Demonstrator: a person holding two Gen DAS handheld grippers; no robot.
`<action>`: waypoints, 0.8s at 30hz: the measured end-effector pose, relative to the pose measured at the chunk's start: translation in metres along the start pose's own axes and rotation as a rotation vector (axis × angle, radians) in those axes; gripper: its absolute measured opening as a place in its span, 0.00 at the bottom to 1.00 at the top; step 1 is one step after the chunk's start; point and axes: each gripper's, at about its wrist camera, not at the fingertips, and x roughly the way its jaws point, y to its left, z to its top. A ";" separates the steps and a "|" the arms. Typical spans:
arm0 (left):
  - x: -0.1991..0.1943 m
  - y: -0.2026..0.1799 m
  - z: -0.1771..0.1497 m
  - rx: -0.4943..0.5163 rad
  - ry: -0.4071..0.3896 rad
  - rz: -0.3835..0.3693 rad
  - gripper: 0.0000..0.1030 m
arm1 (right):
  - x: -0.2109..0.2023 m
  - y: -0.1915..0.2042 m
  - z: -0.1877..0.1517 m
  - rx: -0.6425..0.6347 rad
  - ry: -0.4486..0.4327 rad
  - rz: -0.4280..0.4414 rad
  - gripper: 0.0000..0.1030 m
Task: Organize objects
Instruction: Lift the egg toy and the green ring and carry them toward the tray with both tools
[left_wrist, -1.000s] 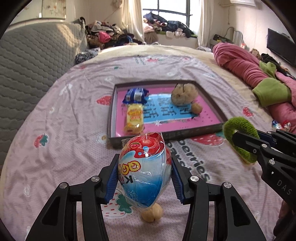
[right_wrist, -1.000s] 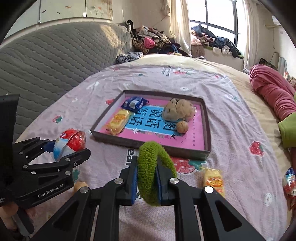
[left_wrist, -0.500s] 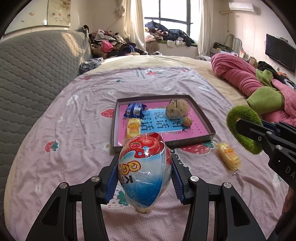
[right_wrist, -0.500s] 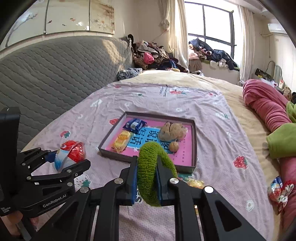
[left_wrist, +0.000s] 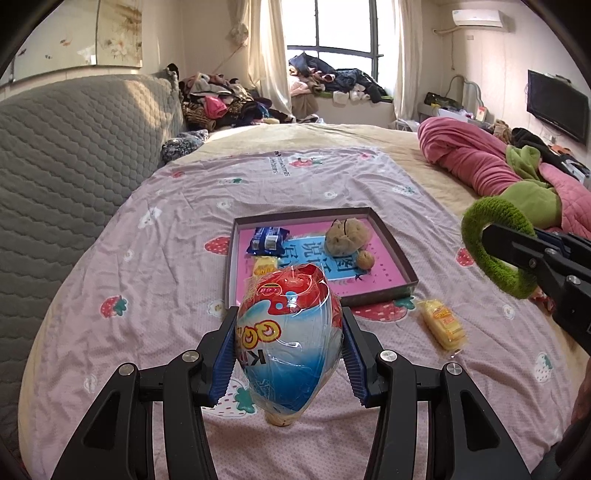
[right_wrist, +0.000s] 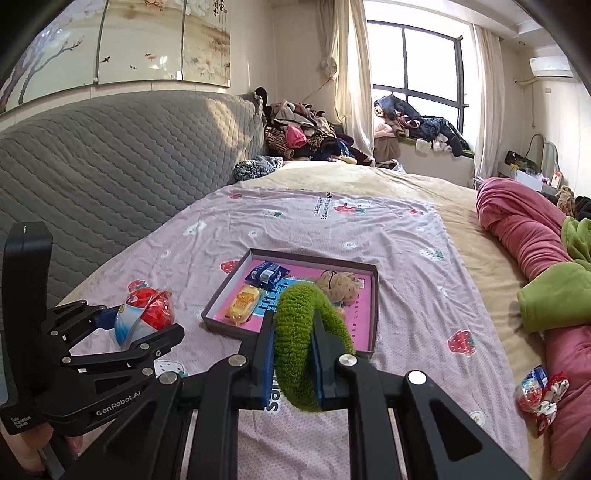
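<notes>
Bedsheet (left_wrist: 177, 280); left tongs (right_wrist: 147, 334) marked "GenRobot.AI".

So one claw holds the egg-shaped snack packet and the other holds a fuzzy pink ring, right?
Not quite: the fuzzy ring is green, not pink, as the right wrist view shows. The right gripper clamps it, and the left gripper holds the egg-shaped snack packet.

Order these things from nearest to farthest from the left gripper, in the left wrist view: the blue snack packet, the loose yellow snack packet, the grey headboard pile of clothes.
1. Loose yellow snack packet, on the sheet, right of the left gripper.
2. Blue snack packet, inside the tray.
3. Pile of clothes, far behind the bed.
</notes>
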 end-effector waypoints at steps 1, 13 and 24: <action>-0.001 -0.001 0.001 0.002 -0.002 0.001 0.51 | -0.001 0.000 0.001 0.001 -0.003 0.000 0.16; -0.009 0.000 0.013 0.009 -0.022 0.008 0.51 | -0.008 -0.002 0.012 -0.005 -0.026 -0.004 0.16; -0.008 0.002 0.028 0.015 -0.034 0.020 0.51 | -0.009 -0.007 0.029 0.000 -0.054 -0.008 0.16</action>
